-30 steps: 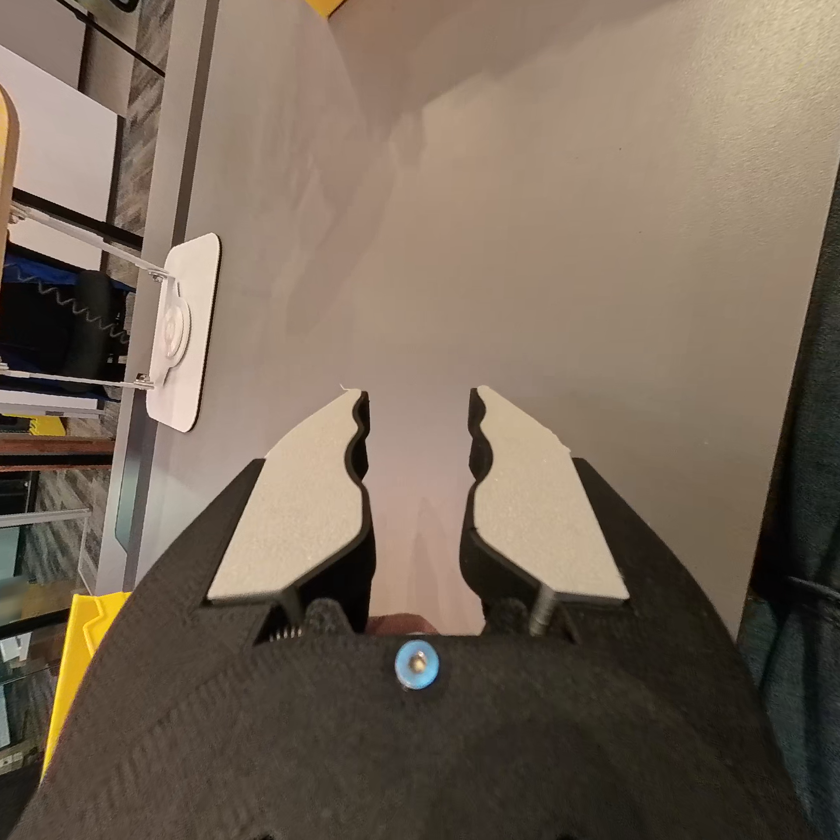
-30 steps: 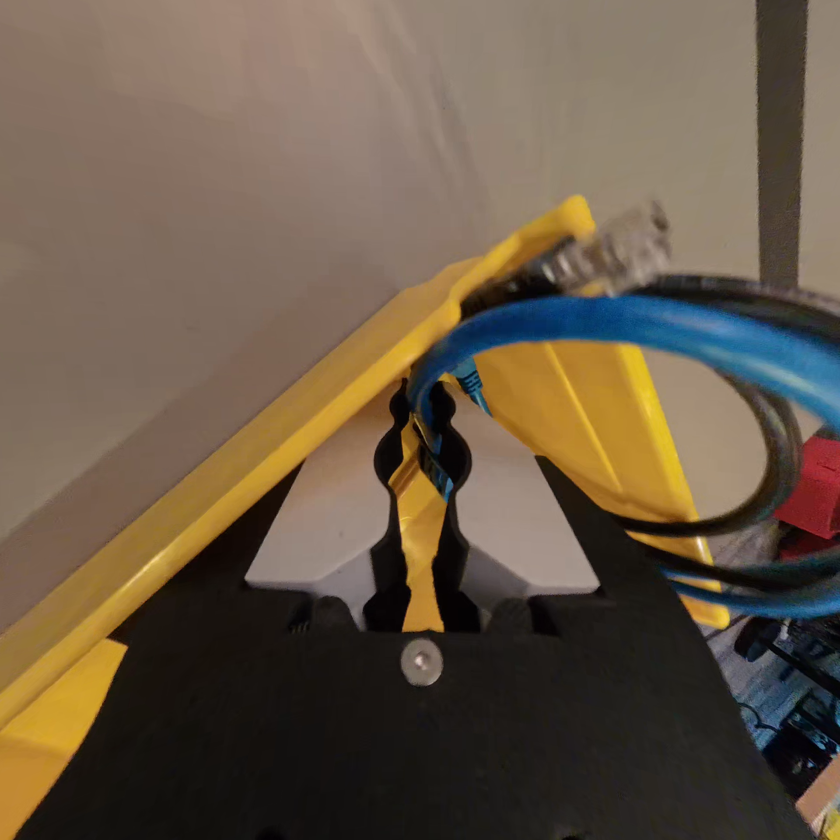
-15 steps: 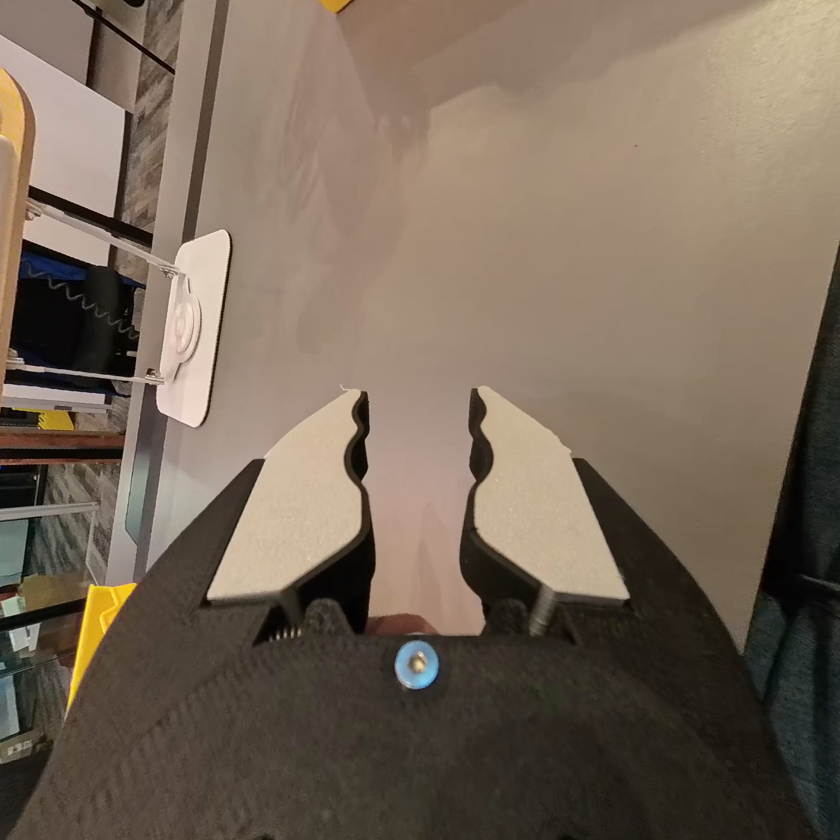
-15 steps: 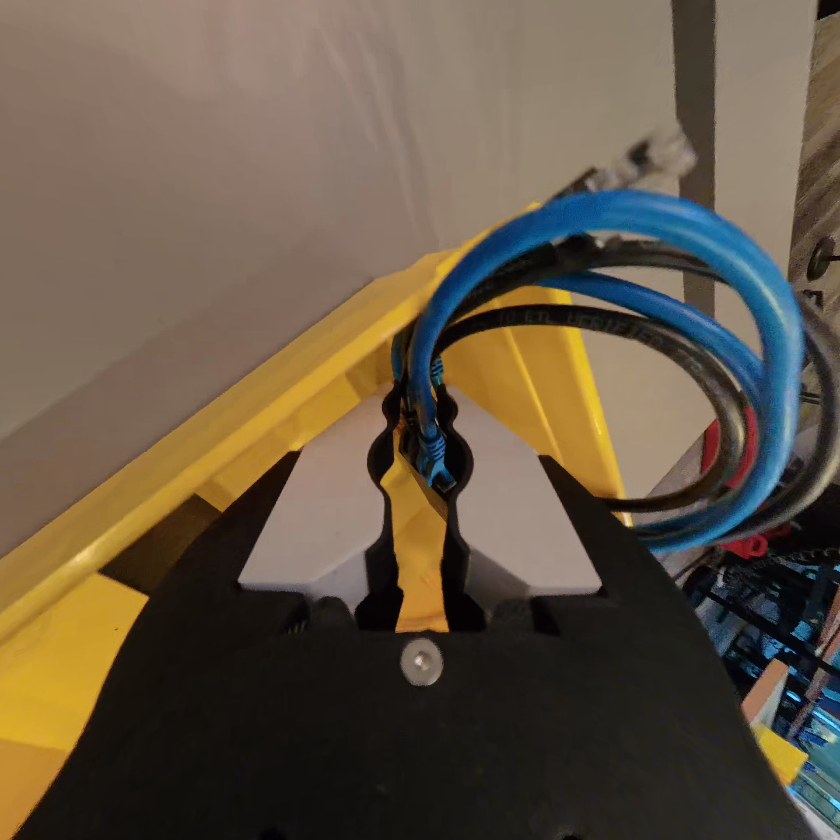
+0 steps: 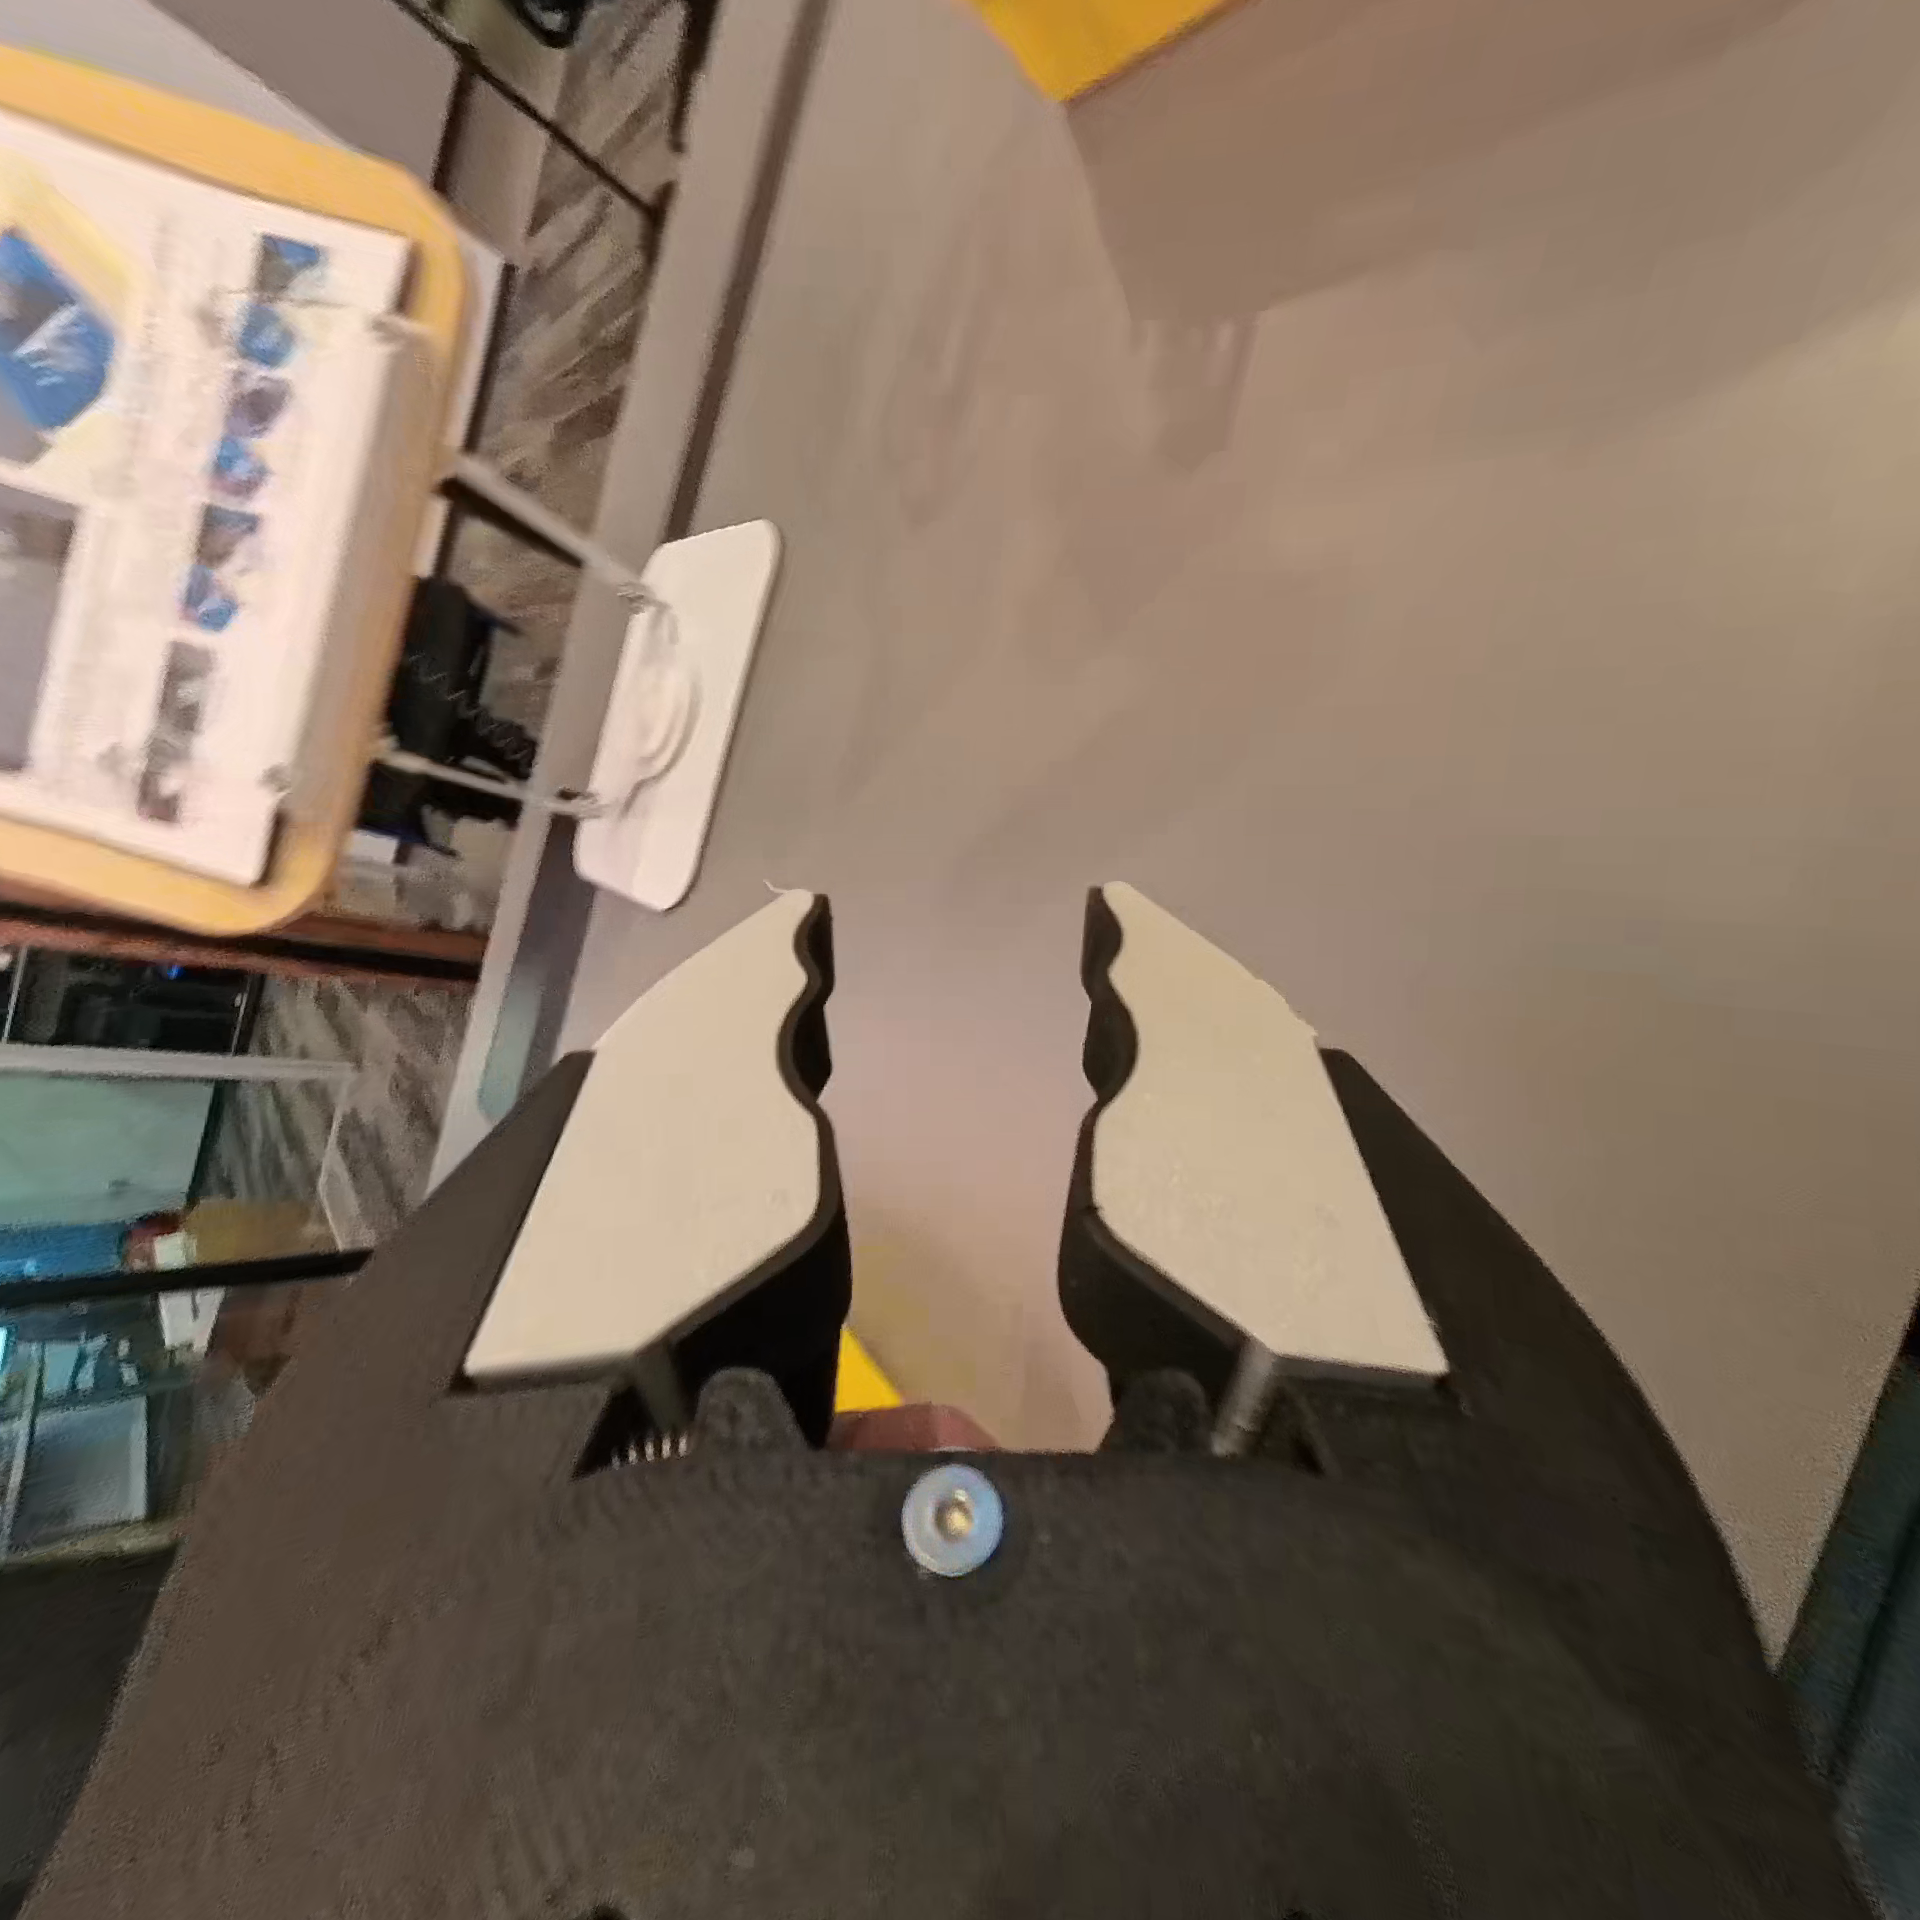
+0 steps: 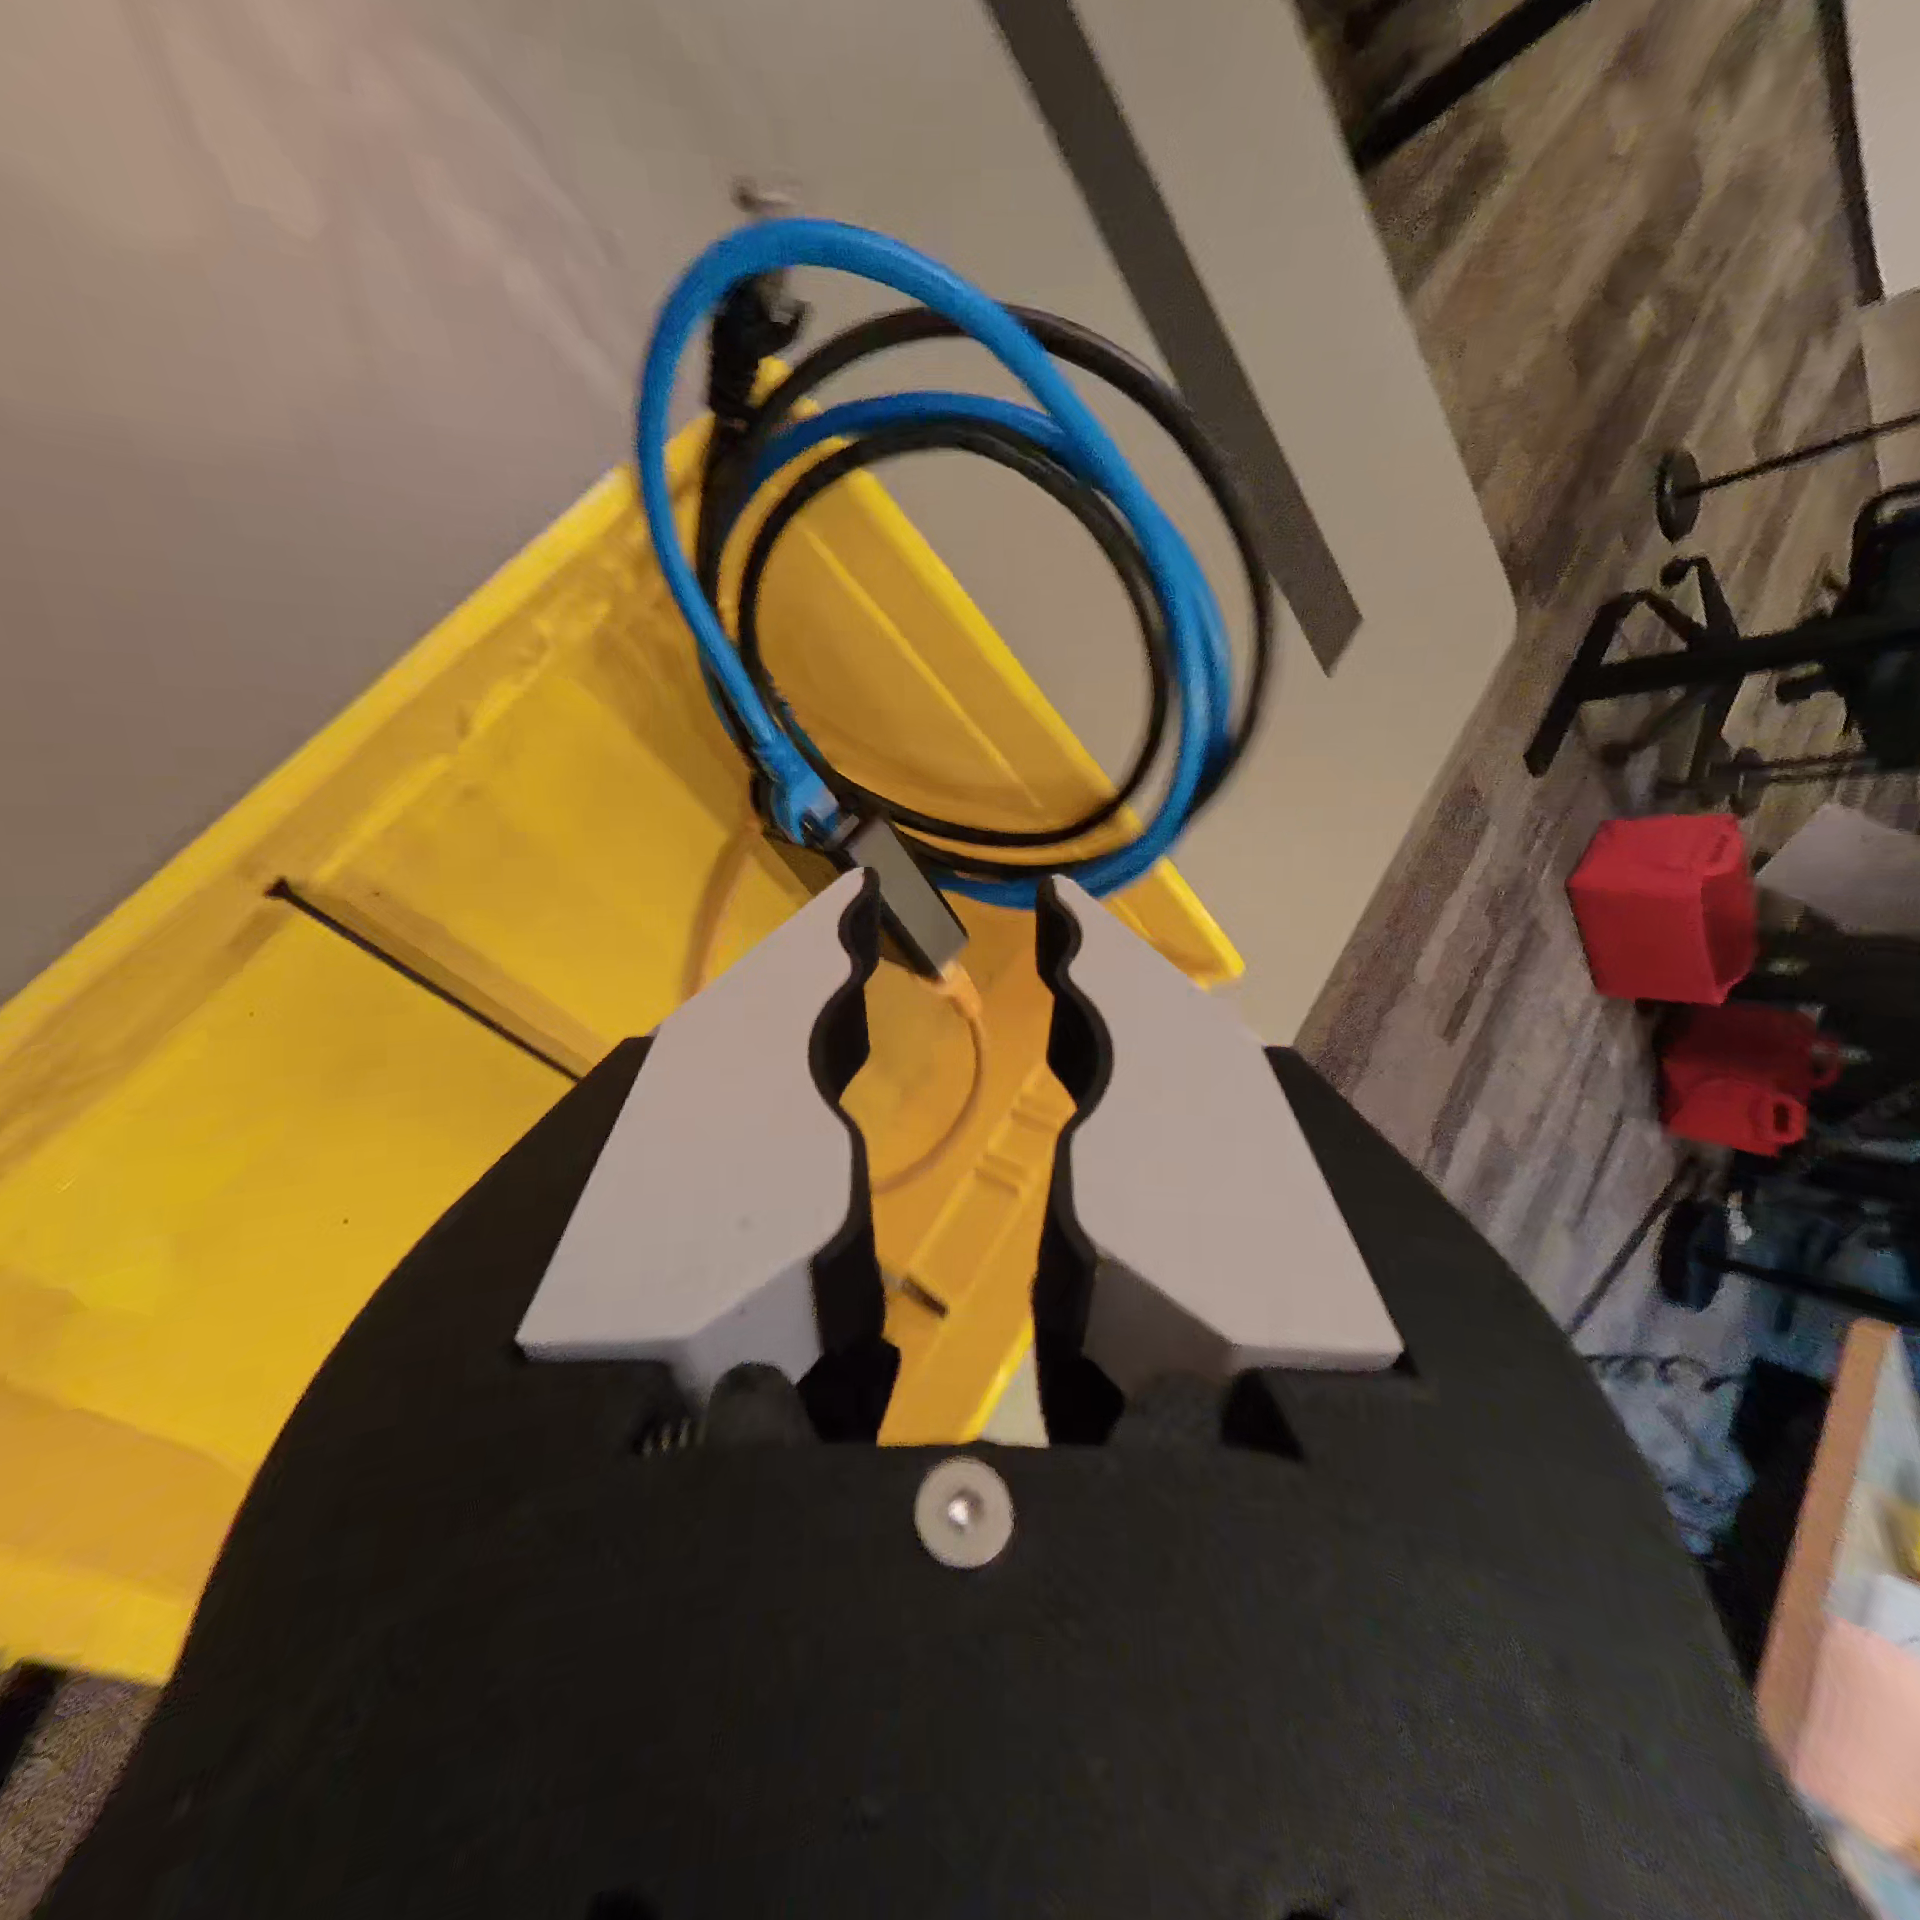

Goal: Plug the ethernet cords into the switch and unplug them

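A coil of blue ethernet cord (image 6: 665, 499) and black ethernet cord (image 6: 1132, 364) hangs just beyond my right gripper (image 6: 953, 888), over an open yellow bin (image 6: 416, 831). The right gripper is open; a small grey piece (image 6: 914, 904) at the bottom of the coil sits between its fingertips, close to the left one. I cannot tell if it touches. An orange cord (image 6: 977, 1081) lies in the bin. My left gripper (image 5: 958, 899) is open and empty above the grey table (image 5: 1351, 623). No switch is in view.
A white pad on a metal stand (image 5: 686, 717) sits at the table's left edge, with a picture board (image 5: 208, 499) beyond it. A yellow corner (image 5: 1081, 42) shows at the top. Red containers (image 6: 1662, 914) and black stands (image 6: 1714, 644) are on the floor. Dark cloth (image 5: 1870, 1558) is at right. Spacing between my two grippers at the tips: around 45 cm.
My right gripper was shut on the cords and has opened and drawn back; the coil now hangs over the bin. My left gripper stayed open while its view swung over the table.
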A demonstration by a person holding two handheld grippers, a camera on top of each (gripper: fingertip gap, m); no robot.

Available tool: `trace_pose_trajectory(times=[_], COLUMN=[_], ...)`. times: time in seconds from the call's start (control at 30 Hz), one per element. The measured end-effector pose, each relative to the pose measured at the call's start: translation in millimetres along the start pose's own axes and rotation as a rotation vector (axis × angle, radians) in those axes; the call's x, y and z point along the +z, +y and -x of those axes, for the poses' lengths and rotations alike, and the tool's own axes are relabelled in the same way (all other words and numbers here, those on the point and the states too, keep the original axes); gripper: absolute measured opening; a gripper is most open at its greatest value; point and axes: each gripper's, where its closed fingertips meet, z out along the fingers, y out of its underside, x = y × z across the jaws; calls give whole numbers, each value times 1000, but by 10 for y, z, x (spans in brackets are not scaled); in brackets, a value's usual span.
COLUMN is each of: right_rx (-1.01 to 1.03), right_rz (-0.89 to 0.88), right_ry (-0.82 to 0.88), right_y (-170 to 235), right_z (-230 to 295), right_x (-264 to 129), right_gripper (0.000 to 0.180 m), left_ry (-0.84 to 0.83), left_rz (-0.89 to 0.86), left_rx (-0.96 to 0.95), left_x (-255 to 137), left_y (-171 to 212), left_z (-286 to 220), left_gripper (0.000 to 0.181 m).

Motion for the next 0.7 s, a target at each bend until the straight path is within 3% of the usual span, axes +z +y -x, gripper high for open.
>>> trace_pose_trajectory(times=[0.1,0.17,0.23,0.37,0.53,0.63,0.7], right_rx=[132,211,290,454,547,554,568], right_rz=[18,53,60,24,63,59,29], right_ry=[18,33,49,-54,-226,-274,-330], right_y=[362,698,1024,1468,1794,1826,1756], right_z=[-213,-324,-398,-212,199,353,472], right_x=[-233,-318,-361,-320,-128,-47,1], right_gripper=[41,49,50,56,67,57,44], left_ry=[-95,-207,-320,-445,-376,-259,-220], left_rz=[13,92,228,393,564,571,583], left_rx=[-102,-163,-264,-499,-787,-980,-1008], left_x=[-302,-538,-803,-1302,-1566,-1503,-1434], left_y=[77,343,823,1881,2988,3324,3463], left_z=[492,915,1324,1763,1584,1275,1135], left_gripper=[51,73,105,115,113,112,108])
